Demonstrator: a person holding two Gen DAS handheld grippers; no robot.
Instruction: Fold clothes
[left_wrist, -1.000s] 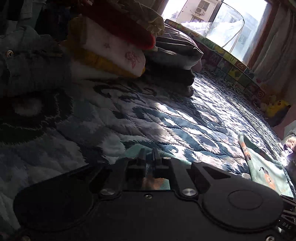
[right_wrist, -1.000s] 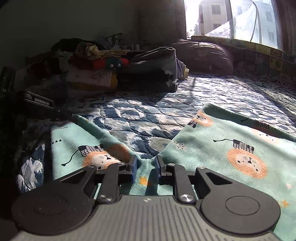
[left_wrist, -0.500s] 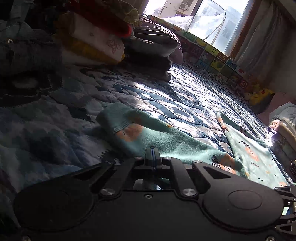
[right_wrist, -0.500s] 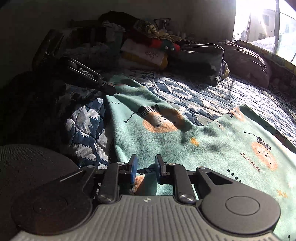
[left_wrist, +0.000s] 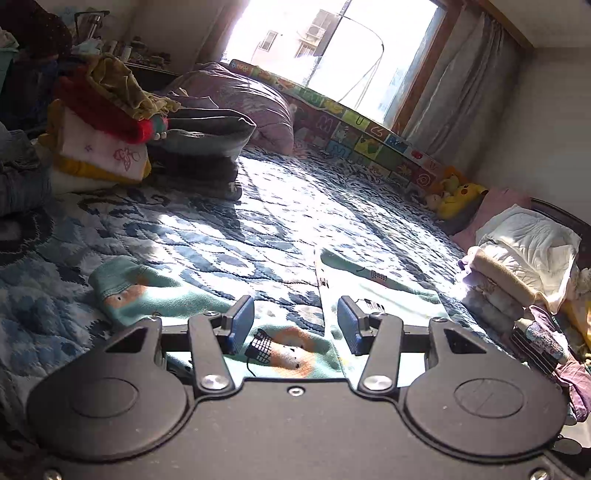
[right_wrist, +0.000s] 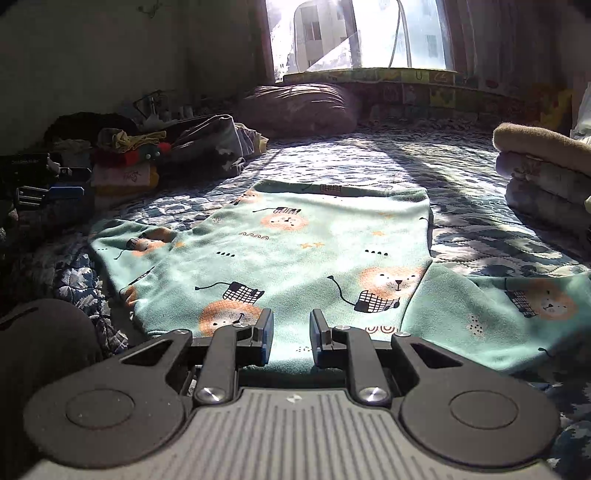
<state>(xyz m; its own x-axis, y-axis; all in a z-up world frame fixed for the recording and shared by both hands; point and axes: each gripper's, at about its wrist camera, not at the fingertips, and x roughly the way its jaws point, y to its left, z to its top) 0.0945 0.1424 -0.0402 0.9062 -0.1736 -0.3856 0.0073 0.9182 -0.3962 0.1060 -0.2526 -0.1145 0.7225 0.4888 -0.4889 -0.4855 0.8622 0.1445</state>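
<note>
while flat, garment (right_wrist: 317, 240) fronts right hand-held gripper (right_wrist: 291, 334).

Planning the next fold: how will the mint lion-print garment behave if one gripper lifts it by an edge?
The mint lion-print garment lies limp and flat on the quilt, so it would likely drape and sag. Its fleecy look suggests light weight and easy gripping. One sleeve would probably trail behind.

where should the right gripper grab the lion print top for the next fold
Probably the right sleeve, near its cuff end. It lies flat, sticking out sideways from the lion print top, so the open right gripper could come from the right side, pinch the thin edge, and carry it inward.
</note>
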